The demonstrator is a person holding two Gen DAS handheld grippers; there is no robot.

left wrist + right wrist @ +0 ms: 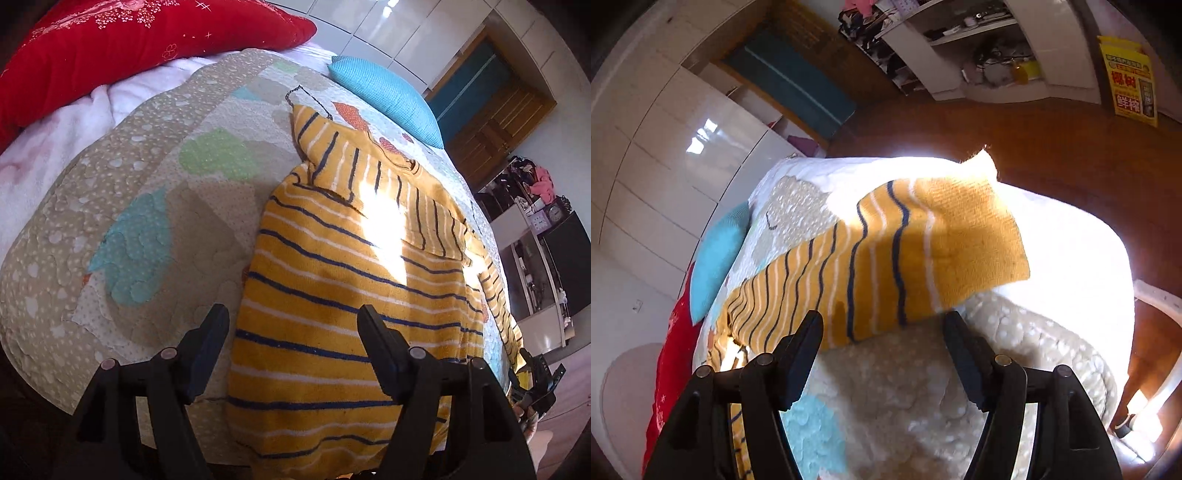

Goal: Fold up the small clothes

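Note:
A small yellow sweater point(332, 280) with navy and white stripes lies flat on the bed, one sleeve point(388, 184) folded across its chest. My left gripper point(293, 319) hovers open over the sweater's lower body, its left finger above the quilt beside the hem edge. Nothing is pinched between its pads. In the right wrist view the other sleeve point(923, 251) stretches out across the quilt, its plain yellow cuff point(982, 236) in bright sun. My right gripper point(882, 326) stands open just short of that sleeve's near edge, with only quilt between the fingers.
The bed carries a beige quilt point(155, 206) with pastel patches. A red pillow point(110, 48) and a blue cushion point(388, 96) lie at its head. White wardrobe doors point(657, 155), a wooden door point(491, 110) and cluttered shelves point(979, 48) ring the room. Wooden floor point(1052, 147) lies past the bed's edge.

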